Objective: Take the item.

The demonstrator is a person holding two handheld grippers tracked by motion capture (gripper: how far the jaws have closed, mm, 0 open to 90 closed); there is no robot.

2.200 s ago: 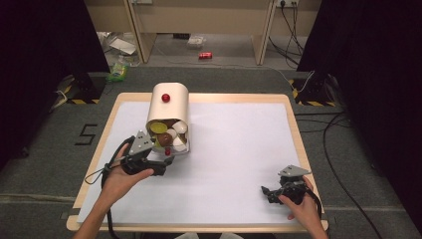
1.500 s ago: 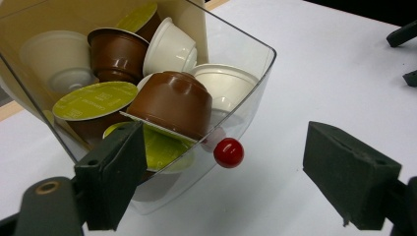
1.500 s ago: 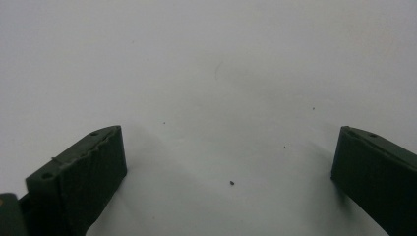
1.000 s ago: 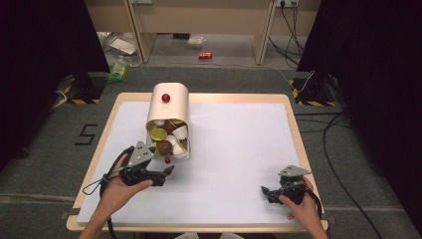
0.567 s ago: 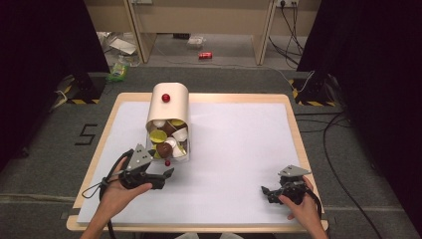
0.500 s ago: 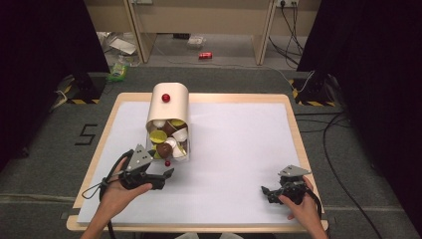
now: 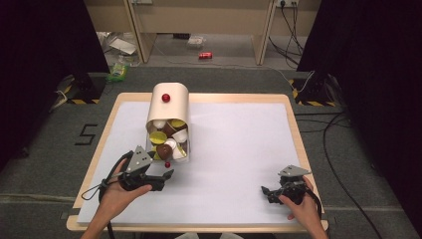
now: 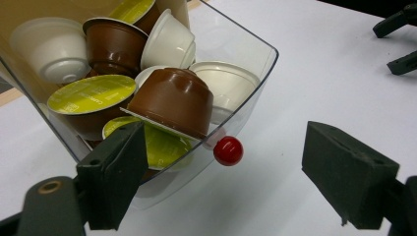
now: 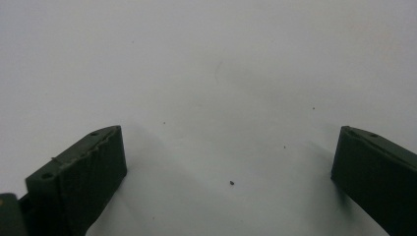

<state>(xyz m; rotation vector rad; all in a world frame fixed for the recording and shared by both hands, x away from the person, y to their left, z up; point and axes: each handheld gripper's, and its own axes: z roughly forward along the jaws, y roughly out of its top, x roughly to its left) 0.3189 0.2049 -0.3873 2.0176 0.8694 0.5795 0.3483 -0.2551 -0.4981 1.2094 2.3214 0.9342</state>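
A beige capsule box with a red ball on top lies on the white table. Its clear drawer stands pulled out, full of brown, white and yellow-lidded coffee capsules. A small red knob sticks out of the drawer front. My left gripper is open just short of that knob, which sits ahead of the gap between its pads, untouched. My right gripper rests open low over the bare table near the front right corner.
The wooden table edge runs along the front. The right gripper's jaws appear far off in the left gripper view. Behind the table, on the floor, are a red can and cables.
The left gripper has drawn back from the drawer front toward the near edge, leaving the red knob free in front of it. Over the last second nothing has visibly moved.
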